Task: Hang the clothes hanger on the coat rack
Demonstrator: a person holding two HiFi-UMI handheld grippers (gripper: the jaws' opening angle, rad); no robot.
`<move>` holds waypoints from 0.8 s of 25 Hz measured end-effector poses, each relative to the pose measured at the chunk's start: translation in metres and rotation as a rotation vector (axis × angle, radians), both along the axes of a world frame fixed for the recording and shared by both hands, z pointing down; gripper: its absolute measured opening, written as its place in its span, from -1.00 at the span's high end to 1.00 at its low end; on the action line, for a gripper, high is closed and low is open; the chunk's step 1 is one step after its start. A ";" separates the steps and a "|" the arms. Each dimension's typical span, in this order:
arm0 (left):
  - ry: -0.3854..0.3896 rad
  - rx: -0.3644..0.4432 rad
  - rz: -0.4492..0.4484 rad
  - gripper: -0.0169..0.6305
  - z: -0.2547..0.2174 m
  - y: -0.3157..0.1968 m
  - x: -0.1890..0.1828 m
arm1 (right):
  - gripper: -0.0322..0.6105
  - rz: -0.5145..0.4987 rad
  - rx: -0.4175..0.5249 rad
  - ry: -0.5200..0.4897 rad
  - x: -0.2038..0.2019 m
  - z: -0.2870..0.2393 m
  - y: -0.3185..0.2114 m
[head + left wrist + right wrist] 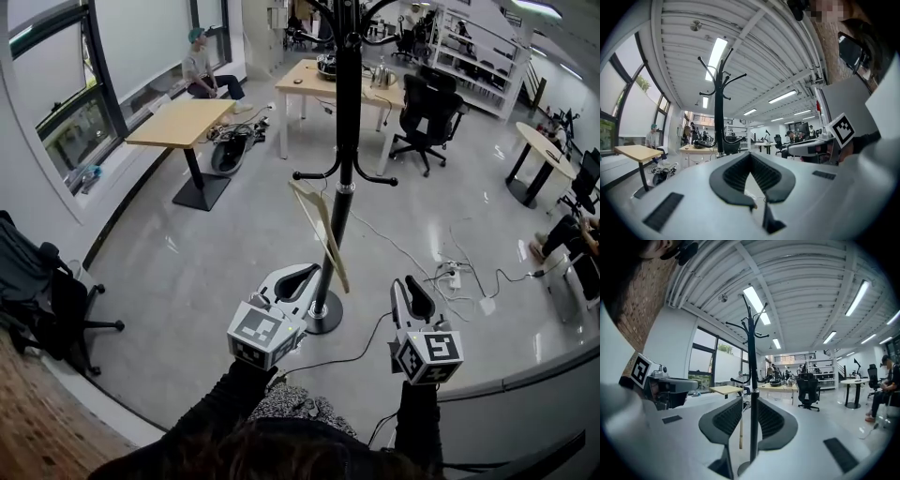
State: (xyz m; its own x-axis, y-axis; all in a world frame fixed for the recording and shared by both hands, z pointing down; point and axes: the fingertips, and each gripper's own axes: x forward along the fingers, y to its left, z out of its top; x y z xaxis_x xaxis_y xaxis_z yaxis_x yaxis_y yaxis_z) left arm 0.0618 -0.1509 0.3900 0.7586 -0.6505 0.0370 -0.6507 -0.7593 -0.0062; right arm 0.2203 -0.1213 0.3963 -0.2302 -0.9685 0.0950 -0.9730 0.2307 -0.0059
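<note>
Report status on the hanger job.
Left gripper shut, empty; right gripper open, empty. Clothes hanger hanging on a lower hook of the coat rack, clear of both grippers. Nothing in the way.

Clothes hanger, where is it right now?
In the head view, the wooden clothes hanger hangs tilted at the coat rack, below its lower left hook and just left of the pole, centre frame.

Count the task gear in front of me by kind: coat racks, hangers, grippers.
Coat rack: 1
Clothes hanger: 1, wooden, hanging by the rack's pole
Grippers: 2, the left gripper and the right gripper
Total: 4
</note>
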 end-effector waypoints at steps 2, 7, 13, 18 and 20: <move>-0.004 -0.004 -0.005 0.92 0.000 0.014 -0.001 | 0.58 -0.011 -0.016 -0.030 -0.004 0.005 0.013; -0.008 -0.027 -0.025 0.92 0.007 0.034 -0.008 | 0.76 -0.015 -0.045 -0.073 -0.014 0.017 0.034; 0.004 -0.017 -0.023 0.92 0.007 0.041 -0.015 | 0.86 -0.037 -0.087 -0.077 -0.037 0.036 0.045; 0.022 -0.032 -0.055 0.92 0.005 0.041 -0.049 | 0.87 -0.100 -0.114 -0.093 -0.078 0.038 0.042; 0.022 -0.036 -0.084 0.92 0.005 0.038 -0.067 | 0.87 -0.126 -0.117 -0.078 -0.098 0.037 0.039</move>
State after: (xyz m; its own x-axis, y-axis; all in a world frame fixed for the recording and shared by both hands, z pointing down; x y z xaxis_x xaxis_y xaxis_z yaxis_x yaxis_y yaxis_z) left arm -0.0055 -0.1125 0.3952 0.7027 -0.7101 0.0452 -0.7115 -0.7018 0.0355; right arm 0.1226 -0.0818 0.4330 -0.3600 -0.9149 0.1825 -0.9320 0.3440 -0.1140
